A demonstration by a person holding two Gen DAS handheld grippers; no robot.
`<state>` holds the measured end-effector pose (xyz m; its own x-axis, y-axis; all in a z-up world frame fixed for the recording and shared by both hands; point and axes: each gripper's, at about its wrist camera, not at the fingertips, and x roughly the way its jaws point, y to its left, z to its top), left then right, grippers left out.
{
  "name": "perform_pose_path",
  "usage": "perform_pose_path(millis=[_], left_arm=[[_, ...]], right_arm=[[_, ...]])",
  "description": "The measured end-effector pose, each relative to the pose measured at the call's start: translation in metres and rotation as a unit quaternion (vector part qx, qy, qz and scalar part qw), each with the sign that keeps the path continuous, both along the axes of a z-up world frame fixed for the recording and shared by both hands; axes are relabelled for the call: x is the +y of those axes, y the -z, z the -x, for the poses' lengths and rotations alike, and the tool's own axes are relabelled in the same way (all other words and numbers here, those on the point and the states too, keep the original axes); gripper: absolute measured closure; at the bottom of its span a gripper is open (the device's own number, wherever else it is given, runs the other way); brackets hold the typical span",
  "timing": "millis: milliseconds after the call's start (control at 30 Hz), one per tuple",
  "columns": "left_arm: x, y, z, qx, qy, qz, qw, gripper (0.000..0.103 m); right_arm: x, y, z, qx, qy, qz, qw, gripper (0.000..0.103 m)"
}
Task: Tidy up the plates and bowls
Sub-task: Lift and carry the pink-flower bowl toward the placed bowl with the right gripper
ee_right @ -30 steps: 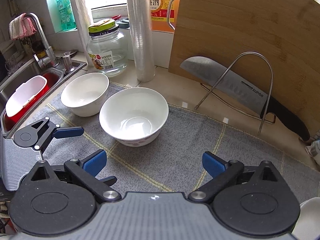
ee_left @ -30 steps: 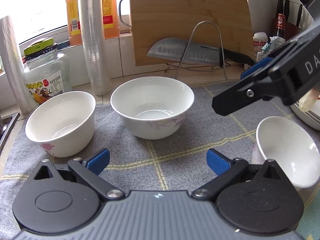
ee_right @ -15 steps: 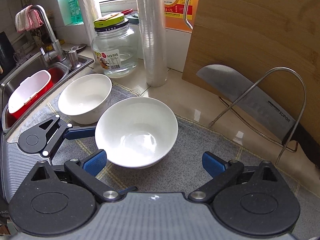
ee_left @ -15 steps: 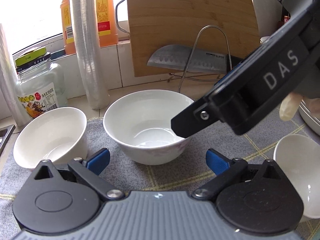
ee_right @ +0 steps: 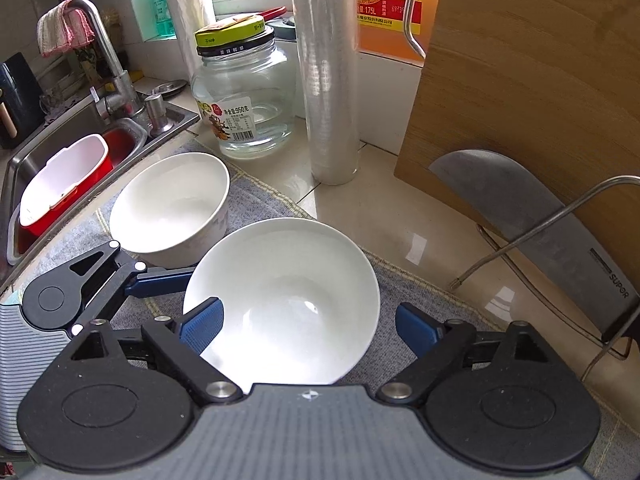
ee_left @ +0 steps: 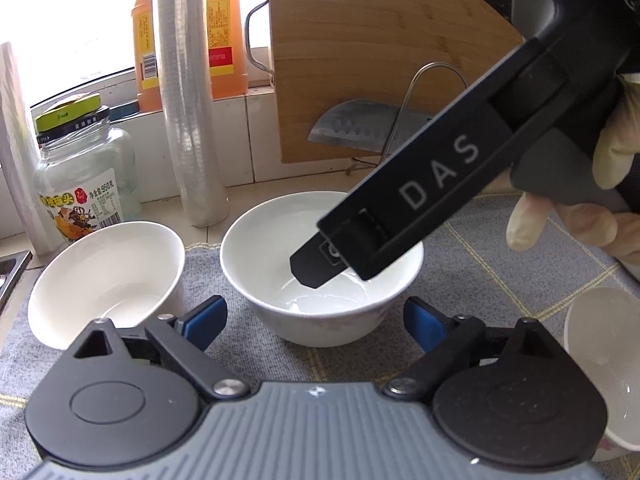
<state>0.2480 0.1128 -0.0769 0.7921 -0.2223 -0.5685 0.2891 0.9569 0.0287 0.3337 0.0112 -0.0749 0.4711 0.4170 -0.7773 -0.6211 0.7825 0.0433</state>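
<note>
You are at the start of the job — nothing is stacked yet. Three bowls sit apart on the grey mat on the desk: the left bowl near the sink side, the middle bowl and a third bowl at the right edge of the left wrist view. No plates show clearly in either view.

Your right tool reaches over the middle bowl. Its jaws are closing, and the bowl lies between them, though its near rim is hidden under the tool's body. The left pad sits at the rim; the right pad stands clear of the bowl, so there is no grip yet. In the left wrist view one finger of that tool dips inside the bowl.

Your left tool hangs just in front of the same bowl, jaws closing too, with only the near wall of the bowl between the pads and nothing pressed.

By my reading, the step in hand is taking the middle bowl. Left to do — lift it, nest it with a second bowl, then add the third. The jar and knife stand close behind, so keep the lift clear of them.
</note>
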Motion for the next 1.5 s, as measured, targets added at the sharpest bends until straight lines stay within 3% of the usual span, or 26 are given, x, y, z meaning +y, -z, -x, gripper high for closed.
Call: perform_pose_path(millis=[600,1167,1500], left_arm=[[0.001,-0.003,0.001,-0.014,0.013,-0.004,0.9998,0.014],[0.0,-0.005,0.006,-0.018,0.027,-0.01,0.9994,0.015],[-0.002,-0.026,0.03,-0.019,0.045,-0.029,0.9984,0.015]], right_arm=[[0.006,0.005,-0.016,0.013,-0.013,-0.015,1.0,0.02],[0.006,0.001,-0.009,0.01,-0.011,-0.007,1.0,0.021],[-0.001,-0.018,0.018,0.008,-0.01,-0.019,1.0,0.021]])
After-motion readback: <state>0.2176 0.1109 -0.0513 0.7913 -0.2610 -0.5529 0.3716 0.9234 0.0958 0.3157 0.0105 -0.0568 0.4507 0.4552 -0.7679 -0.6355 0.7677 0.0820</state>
